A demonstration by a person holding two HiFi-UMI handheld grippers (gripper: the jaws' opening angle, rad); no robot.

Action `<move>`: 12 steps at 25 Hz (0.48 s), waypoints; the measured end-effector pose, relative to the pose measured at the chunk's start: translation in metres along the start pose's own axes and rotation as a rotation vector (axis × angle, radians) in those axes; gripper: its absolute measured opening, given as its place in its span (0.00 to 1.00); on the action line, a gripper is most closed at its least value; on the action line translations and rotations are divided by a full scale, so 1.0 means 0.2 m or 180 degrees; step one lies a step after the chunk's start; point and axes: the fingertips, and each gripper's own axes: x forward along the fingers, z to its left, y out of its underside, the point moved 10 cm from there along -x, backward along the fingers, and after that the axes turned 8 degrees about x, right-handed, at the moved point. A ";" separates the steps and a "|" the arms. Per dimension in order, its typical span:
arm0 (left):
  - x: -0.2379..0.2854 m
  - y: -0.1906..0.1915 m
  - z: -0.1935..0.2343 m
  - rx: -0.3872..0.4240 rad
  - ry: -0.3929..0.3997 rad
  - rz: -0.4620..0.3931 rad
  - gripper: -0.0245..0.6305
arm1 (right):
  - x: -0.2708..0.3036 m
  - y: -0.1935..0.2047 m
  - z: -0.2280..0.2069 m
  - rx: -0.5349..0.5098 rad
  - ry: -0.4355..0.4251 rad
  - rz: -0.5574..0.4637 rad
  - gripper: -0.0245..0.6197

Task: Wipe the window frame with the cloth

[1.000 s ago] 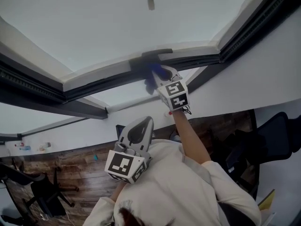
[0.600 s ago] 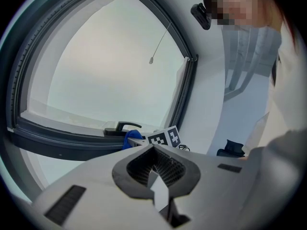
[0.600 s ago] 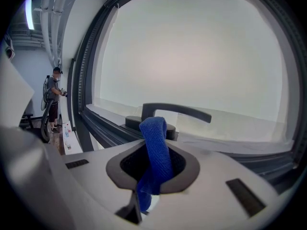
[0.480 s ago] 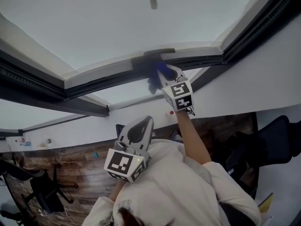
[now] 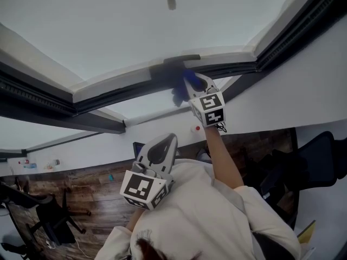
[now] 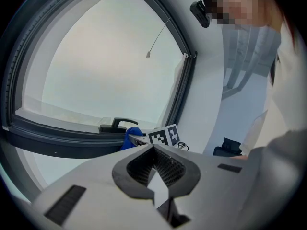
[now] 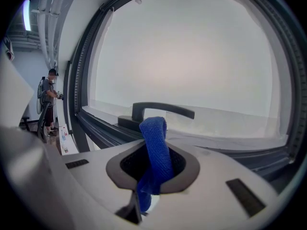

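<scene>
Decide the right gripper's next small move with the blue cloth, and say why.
Probably slide the right gripper sideways along the dark window frame, pressing the blue cloth on it. Its jaws are shut on the cloth, whose folded end sits by the handle, with more frame to either side.

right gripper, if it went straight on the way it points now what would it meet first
Most likely the black window handle on the window frame: it sits dead ahead of the right gripper, and the blue cloth sticking out of its jaws would touch first. Exact gap is hard to judge.
</scene>
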 end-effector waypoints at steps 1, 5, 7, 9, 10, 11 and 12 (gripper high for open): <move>0.00 0.00 0.00 0.0000 0.0005 0.0004 0.04 | 0.00 0.00 0.00 0.0009 0.0003 -0.0004 0.12; 0.00 0.00 -0.01 -0.0009 0.0007 0.0014 0.04 | -0.01 0.01 -0.01 0.0037 0.0013 -0.0013 0.12; 0.00 0.00 -0.01 -0.0006 0.0010 0.0009 0.04 | -0.01 0.01 -0.02 0.0052 0.0024 -0.0018 0.12; 0.00 0.00 -0.02 -0.0006 0.0007 0.0007 0.04 | -0.02 0.01 -0.03 0.0068 0.0039 -0.0017 0.12; 0.00 0.00 -0.02 -0.0006 0.0005 0.0007 0.04 | -0.02 0.01 -0.04 0.0073 0.0046 -0.0015 0.12; 0.01 0.00 -0.02 -0.0007 0.0006 0.0006 0.04 | -0.02 0.01 -0.04 0.0076 0.0053 -0.0014 0.12; 0.01 0.00 -0.02 -0.0007 0.0008 0.0006 0.04 | -0.02 0.02 -0.05 0.0079 0.0057 -0.0014 0.12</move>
